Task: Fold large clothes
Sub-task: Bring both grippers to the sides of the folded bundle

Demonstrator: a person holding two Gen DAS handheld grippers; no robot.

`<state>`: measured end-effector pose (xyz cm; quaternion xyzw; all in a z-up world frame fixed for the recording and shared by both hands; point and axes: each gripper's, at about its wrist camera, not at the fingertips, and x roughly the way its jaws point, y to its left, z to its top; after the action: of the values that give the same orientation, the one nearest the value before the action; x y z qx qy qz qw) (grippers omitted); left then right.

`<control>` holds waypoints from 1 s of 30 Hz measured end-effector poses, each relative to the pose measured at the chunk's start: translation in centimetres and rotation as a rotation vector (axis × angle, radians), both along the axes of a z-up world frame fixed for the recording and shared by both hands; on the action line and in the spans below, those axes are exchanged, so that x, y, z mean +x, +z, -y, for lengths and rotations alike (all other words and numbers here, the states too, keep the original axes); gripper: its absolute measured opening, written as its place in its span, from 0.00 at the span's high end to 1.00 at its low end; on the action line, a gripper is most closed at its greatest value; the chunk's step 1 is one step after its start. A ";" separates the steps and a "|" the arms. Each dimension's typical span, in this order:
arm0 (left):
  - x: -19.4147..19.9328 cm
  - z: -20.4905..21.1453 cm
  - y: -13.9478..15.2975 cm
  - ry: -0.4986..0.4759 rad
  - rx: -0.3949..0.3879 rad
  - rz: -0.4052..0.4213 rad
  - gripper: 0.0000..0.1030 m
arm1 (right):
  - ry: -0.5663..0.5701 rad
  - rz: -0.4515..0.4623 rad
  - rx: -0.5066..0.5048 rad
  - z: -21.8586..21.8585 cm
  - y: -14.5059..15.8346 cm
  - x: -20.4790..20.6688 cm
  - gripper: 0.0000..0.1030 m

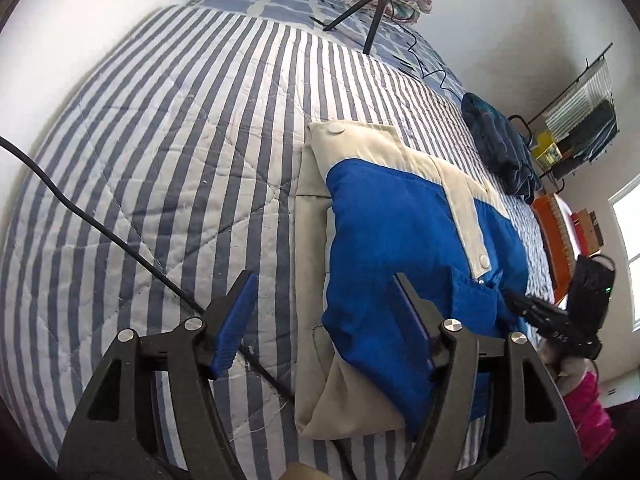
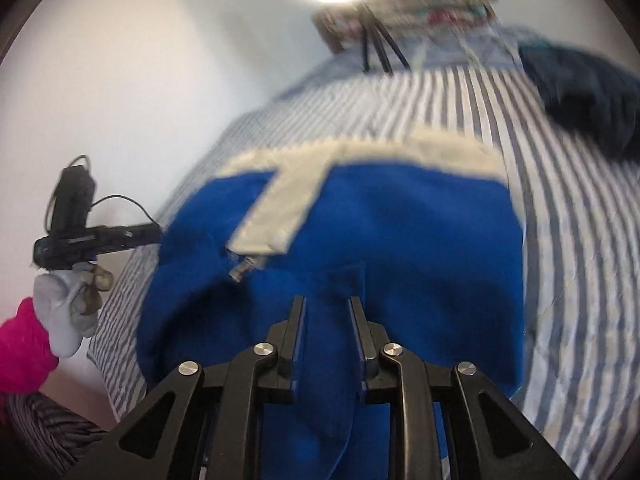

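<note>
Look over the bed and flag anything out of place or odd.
A black cable trails slantwise across the striped quilt and runs under the blue and cream jacket being folded. A tripod stands on the bed near the far end. Nothing looks spilled or damaged.

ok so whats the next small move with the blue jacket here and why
Probably the right gripper should carry the blue fold pinched between its pads across the jacket and lay it flat. The left gripper stands open over the striped quilt beside the jacket's cream edge, holding nothing, so the right one alone controls the cloth.
</note>
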<state>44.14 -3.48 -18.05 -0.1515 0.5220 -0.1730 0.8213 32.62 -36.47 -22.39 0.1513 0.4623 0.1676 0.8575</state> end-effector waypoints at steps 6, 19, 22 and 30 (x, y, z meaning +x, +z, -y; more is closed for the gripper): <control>1.2 -2.1 -0.8 0.046 -0.176 -0.078 0.29 | -0.026 0.019 0.123 3.3 2.1 -1.4 0.60; 3.2 -5.3 -5.0 0.093 -0.447 -0.211 0.28 | -0.154 -0.049 0.337 13.4 0.1 -2.2 0.14; 3.4 -5.7 -5.8 0.087 -0.485 -0.222 0.28 | -0.162 -0.080 0.405 14.1 -1.9 -1.7 0.14; 3.5 -3.7 -6.5 0.024 -0.504 -0.225 0.28 | -0.078 -0.078 0.482 13.6 -3.5 -1.4 0.14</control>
<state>47.60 0.18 -24.60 -0.3757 0.5485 -0.2697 0.6967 31.26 -50.06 -25.84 0.3756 0.4356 0.2337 0.7840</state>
